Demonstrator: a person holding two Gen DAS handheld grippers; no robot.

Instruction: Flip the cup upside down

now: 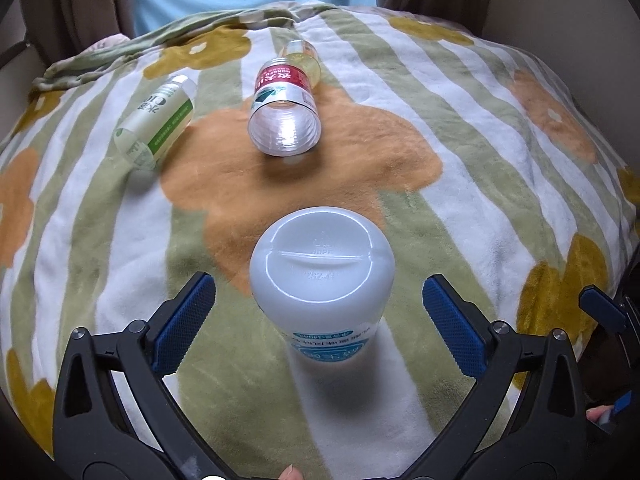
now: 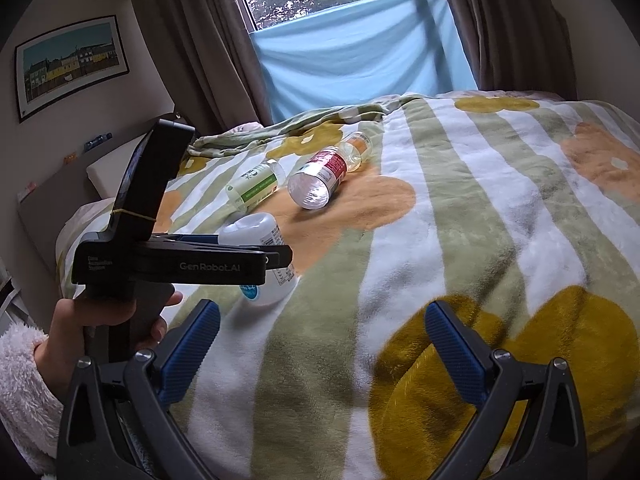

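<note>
1. White cup (image 1: 322, 276): an opaque white plastic container with a blue label; standing upside down on the blanket, its flat moulded base facing up and the label text reading inverted; sitting between the left fingers, with clear gaps on both sides in the left wrist view; in the right wrist view it is partly hidden behind the left tool.
2. Left gripper (image 1: 320, 312): black frame with blue ribbed pads; fingers (image 1: 188, 320) standing wide open on either side of the cup, holding nothing; a hand (image 2: 100, 320) in a fluffy white sleeve (image 2: 24, 392) is gripping its handle.
3. Right gripper (image 2: 322, 344): same build; fingers (image 2: 192, 348) spread wide and empty, hovering over the blanket, well apart from the cup.
4. Blanket (image 1: 460, 112): plush, striped green and white with orange and mustard flowers; covering the bed.
5. Clear bottle (image 1: 285, 114): red label; lying on its side on an orange flower, beyond the cup.
6. Small bottle (image 1: 304, 60): clear, yellowish; lying just behind the clear bottle, appearing to touch it.
7. Green-label bottle (image 1: 158, 124): pale; lying on its side to the left of the clear bottle.
8. Background: brown curtains (image 2: 192, 40), a blue sheet (image 2: 360, 52) across the window, a framed picture (image 2: 72, 64) on the wall.
</note>
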